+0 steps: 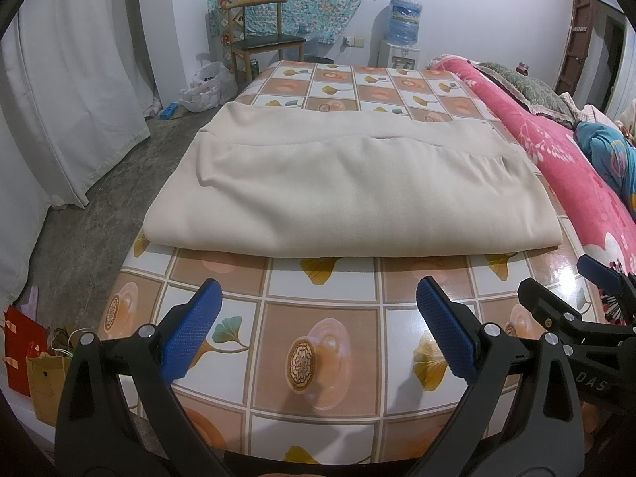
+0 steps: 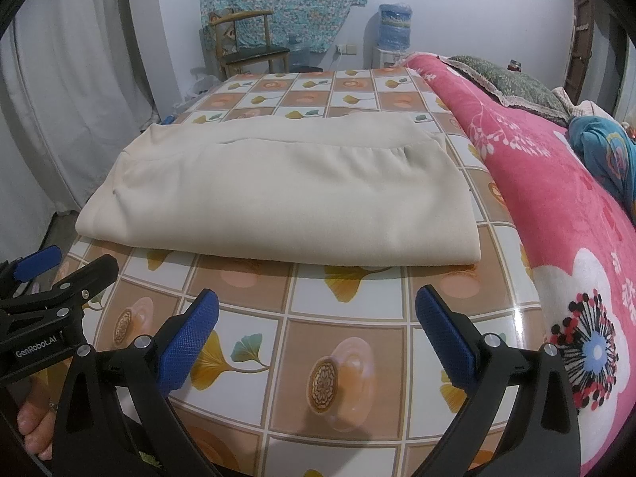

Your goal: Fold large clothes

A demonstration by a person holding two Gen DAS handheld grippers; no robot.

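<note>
On the patterned table (image 1: 318, 342), you are holding both grippers low and short of the beige garment (image 1: 318, 183), which is lying folded into a wide flat stack across the middle of the tabletop. Your left gripper (image 1: 318, 334) is standing with its blue fingers (image 1: 190, 334) spread wide apart and gripping nothing; your right gripper (image 2: 318, 334) is showing the same open, empty spread.

If another fold is coming, the risk is sitting in the layers: pinching only the top sheet at the near edge would be peeling the stack open instead of carrying it over whole. Grabbing the two near corners unevenly would be skewing the fold, and the glossy table covering looks slippery enough to let the whole bundle slide away. The pink blanket (image 2: 576, 214) is lying just beside the garment's right end, so a wide sweep there could be snagging it.

The garment's near folded edge is lying ahead of both pairs of fingers, clearly apart from them, with bare tabletop between.
</note>
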